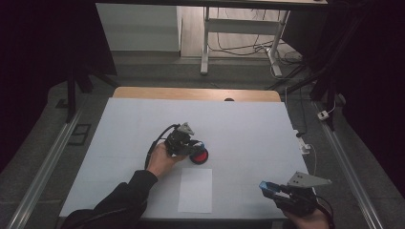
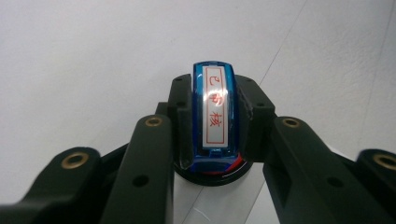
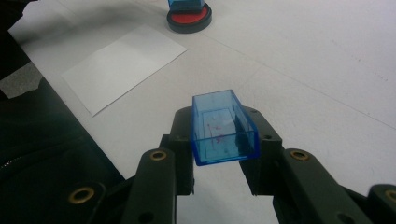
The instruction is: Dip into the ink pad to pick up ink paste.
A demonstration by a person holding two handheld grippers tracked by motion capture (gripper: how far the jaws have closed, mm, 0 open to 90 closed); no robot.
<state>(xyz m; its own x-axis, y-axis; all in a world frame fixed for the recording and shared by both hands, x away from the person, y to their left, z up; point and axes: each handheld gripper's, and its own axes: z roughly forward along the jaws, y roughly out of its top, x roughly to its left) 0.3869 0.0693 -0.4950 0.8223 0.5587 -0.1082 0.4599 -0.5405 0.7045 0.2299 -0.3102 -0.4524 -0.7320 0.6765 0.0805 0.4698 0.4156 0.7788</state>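
My left gripper (image 1: 193,144) is shut on a blue stamp (image 1: 197,144) at the middle of the white table. The stamp stands upright on a round red ink pad (image 1: 200,157). In the left gripper view the stamp (image 2: 215,123) shows a white label with red characters between the jaws of the left gripper (image 2: 215,93), with the ink pad (image 2: 211,177) under it. My right gripper (image 1: 268,188), near the front right edge, is shut on the stamp's clear blue cap (image 1: 267,186). In the right gripper view the cap (image 3: 224,140) lies open side up in the right gripper (image 3: 220,122).
A white sheet of paper (image 1: 196,190) lies flat just in front of the ink pad; the right gripper view has this paper (image 3: 122,65) at the left. The table (image 1: 248,119) has a wooden far edge. Metal rails run along the floor on both sides.
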